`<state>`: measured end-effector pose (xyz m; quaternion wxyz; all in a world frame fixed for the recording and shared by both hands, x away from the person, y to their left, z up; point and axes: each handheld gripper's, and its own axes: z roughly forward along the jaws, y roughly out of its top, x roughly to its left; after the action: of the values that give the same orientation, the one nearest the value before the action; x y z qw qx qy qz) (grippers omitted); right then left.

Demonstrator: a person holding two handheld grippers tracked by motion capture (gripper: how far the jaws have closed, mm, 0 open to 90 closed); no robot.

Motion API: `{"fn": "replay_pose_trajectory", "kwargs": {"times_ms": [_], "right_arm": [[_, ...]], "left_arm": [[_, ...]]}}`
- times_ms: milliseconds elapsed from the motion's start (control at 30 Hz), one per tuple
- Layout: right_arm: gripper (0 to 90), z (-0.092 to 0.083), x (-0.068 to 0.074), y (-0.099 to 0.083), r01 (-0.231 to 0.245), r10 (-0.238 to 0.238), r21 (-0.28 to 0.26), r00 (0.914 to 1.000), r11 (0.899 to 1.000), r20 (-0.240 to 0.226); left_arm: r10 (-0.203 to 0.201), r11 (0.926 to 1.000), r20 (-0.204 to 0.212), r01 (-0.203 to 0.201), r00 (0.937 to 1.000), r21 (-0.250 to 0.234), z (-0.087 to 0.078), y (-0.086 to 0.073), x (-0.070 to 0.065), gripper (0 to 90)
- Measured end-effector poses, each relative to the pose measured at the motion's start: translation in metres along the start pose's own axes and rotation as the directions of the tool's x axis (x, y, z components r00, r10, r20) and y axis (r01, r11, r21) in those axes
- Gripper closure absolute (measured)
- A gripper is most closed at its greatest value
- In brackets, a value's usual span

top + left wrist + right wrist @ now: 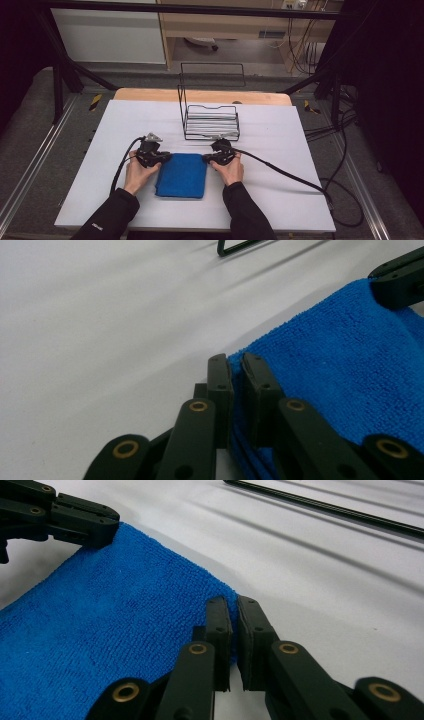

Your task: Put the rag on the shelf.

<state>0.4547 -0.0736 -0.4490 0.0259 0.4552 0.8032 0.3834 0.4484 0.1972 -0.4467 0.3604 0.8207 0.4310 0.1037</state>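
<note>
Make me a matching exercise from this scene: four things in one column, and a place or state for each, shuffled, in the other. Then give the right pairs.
Column one:
1. left gripper
2. right gripper
3. blue cloth
4. wire rack

Column two:
A. stands on the table beyond the cloth
B. shut on the cloth's far right corner
C. lies folded flat between the two hands
D. shut on the cloth's far left corner

Pairs: 1-D, 2-B, 3-C, 4-A
</note>
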Motion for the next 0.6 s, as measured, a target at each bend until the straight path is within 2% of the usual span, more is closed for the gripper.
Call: {"fn": "replay_pose_trajectory", "kwargs": {"times_ms": [167,233,400,467,600], "right_arm": [[87.0,-0.007,0.004,0.000,0.017,-0.017,-0.033,0.9999,0.999,0.004],[87.0,-0.011,0.006,0.000,0.022,-0.022,-0.052,0.9998,0.998,-0.004],[87.1,-0.019,0.010,0.001,0.040,-0.042,-0.094,0.9990,0.995,-0.018],[87.2,-0.027,0.013,0.001,0.061,-0.065,-0.130,0.9976,0.990,-0.027],[87.2,-0.033,0.017,0.001,0.079,-0.085,-0.155,0.9958,0.985,-0.035]], "left_arm": [[-0.054,0.9983,0.048,0.055,0.9974,-0.017,-0.004,-0.001,0.008,84.3],[-0.060,0.9973,0.053,0.062,0.9968,-0.039,-0.009,-0.002,0.010,84.4],[-0.034,0.9939,0.042,0.038,0.9985,-0.103,-0.022,-0.001,0.006,84.6],[-0.032,0.9929,0.044,0.037,0.9985,-0.113,-0.025,-0.001,0.005,84.6],[-0.026,0.9897,0.050,0.033,0.9984,-0.139,-0.032,-0.003,0.002,84.6]]}}
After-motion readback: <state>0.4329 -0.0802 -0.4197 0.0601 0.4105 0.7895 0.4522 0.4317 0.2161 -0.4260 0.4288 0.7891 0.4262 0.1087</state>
